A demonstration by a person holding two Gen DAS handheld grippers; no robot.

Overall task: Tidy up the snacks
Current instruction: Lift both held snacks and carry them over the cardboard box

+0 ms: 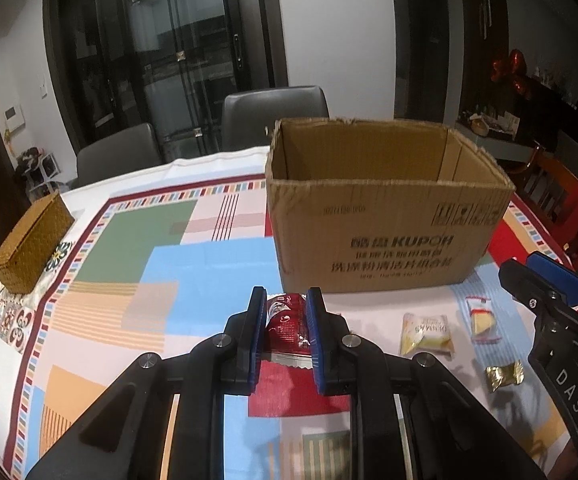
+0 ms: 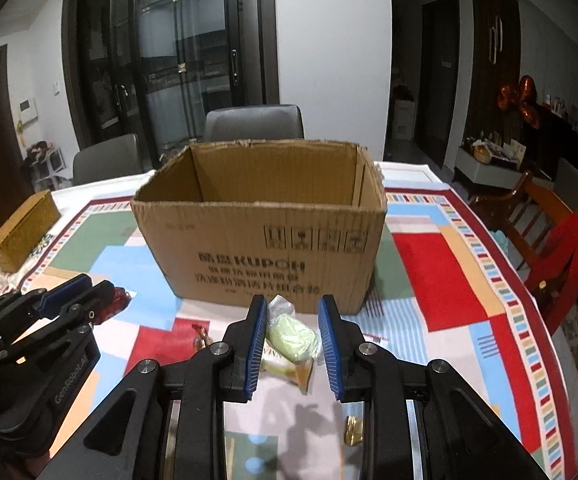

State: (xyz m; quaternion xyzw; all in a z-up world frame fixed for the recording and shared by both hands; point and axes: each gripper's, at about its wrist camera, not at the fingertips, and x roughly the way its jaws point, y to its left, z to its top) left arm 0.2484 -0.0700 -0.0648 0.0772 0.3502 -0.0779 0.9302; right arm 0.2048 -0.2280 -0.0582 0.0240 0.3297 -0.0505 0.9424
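My left gripper (image 1: 285,294) is shut on a red snack packet (image 1: 287,320), held above the patterned tablecloth (image 1: 137,264) just in front of the open cardboard box (image 1: 385,216). My right gripper (image 2: 293,302) is shut on a pale green snack in a clear wrapper (image 2: 291,338), also raised before the box (image 2: 261,240). Each gripper shows in the other view: the right gripper (image 1: 523,265) at the right edge, the left gripper (image 2: 97,282) at the left with the red packet (image 2: 119,300). The box looks empty as far as I can see inside.
Loose snacks lie on the cloth: a yellow-white packet (image 1: 425,334), a white packet with a yellow cake (image 1: 481,318), a gold candy (image 1: 504,374). A woven lidded basket (image 1: 29,240) stands far left. Grey chairs (image 1: 275,116) stand behind the table, a wooden chair (image 2: 545,232) to the right.
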